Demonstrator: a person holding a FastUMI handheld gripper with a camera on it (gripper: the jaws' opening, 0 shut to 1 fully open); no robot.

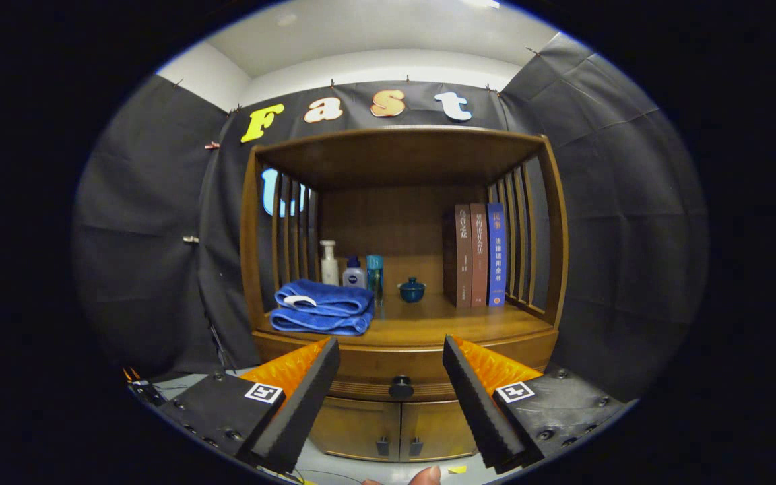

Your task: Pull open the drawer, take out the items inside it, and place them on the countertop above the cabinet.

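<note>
A wooden cabinet stands ahead of me with its drawer shut. The drawer's dark round knob lies between my two fingers, a little beyond their tips. My gripper is open, with nothing between its fingers. The countertop above the drawer is the floor of an open shelf bay. What is in the drawer is hidden.
On the countertop lie a folded blue towel, three bottles, a small blue lidded pot and three upright books. Two small doors sit below the drawer. Slatted sides close the bay. A fingertip shows beneath.
</note>
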